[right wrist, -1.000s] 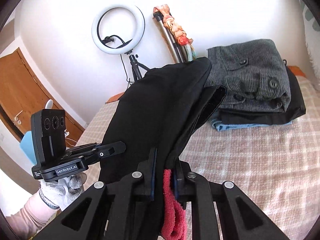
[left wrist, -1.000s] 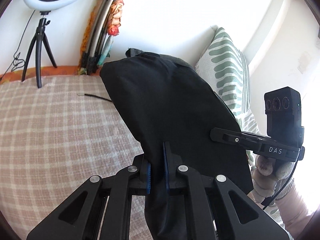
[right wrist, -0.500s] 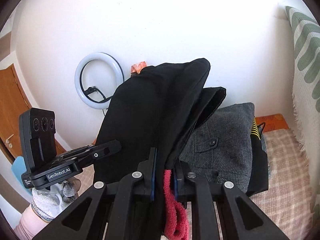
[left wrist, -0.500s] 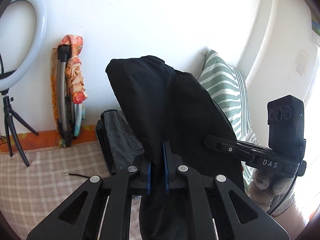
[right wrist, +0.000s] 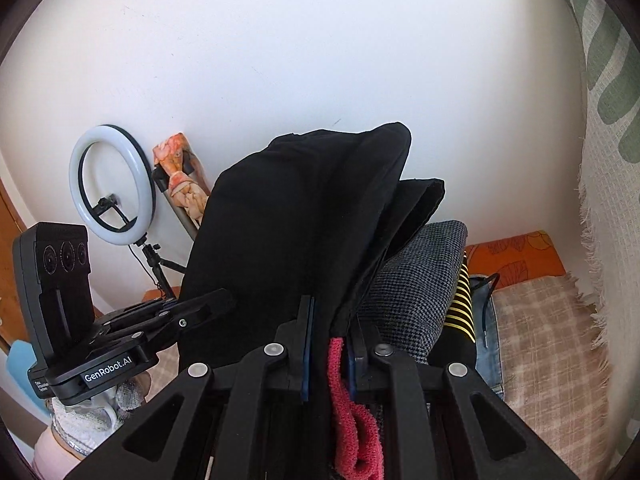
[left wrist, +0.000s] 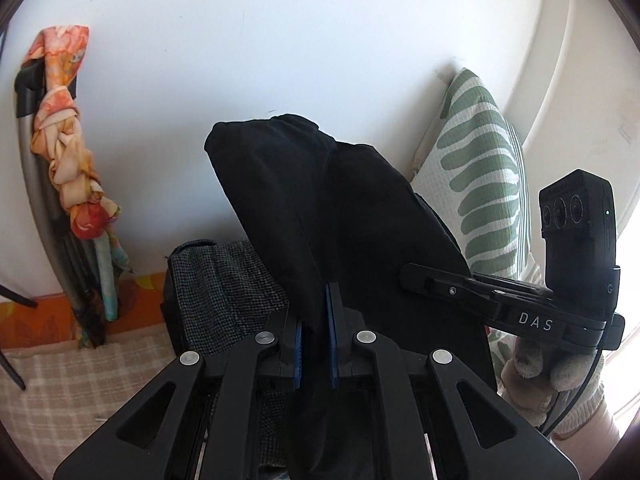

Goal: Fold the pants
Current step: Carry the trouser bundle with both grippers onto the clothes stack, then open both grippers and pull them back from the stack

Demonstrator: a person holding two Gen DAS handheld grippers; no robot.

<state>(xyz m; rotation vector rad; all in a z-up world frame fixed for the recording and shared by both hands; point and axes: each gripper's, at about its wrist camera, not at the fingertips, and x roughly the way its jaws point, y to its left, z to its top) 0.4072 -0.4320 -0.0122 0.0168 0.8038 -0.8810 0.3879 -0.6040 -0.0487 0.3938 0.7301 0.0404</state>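
My left gripper (left wrist: 315, 334) is clamped on a fold of the black pants (left wrist: 320, 216), and my right gripper (right wrist: 329, 338) is clamped on another part of the same garment (right wrist: 296, 216), so the folded pants hang lifted between my two hands, in front of the white wall (left wrist: 280, 40). In the right wrist view a strip of red knit fabric (right wrist: 352, 420) is caught in the jaws alongside the black cloth and dangles below them.

Under and behind the pants is the bed with its beige checked cover (right wrist: 540, 340). A green-and-white leaf-patterned pillow (left wrist: 476, 200) leans against the wall to the right in the left wrist view. Just beyond the hanging pants sits a stack of folded clothes: a grey tweed piece (right wrist: 416, 280) on top, a black one with yellow stripes (right wrist: 460, 308) beside and beneath it, and blue denim (right wrist: 490, 344) at the bottom edge.

Against the wall on the far side stands a ring light (right wrist: 112, 190) on a small tripod, and next to it folded metal poles wrapped in an orange floral cloth (left wrist: 68, 136).

My gloved right hand (left wrist: 552, 376) shows in the left wrist view; my gloved left hand (right wrist: 86, 416) shows in the right wrist view.
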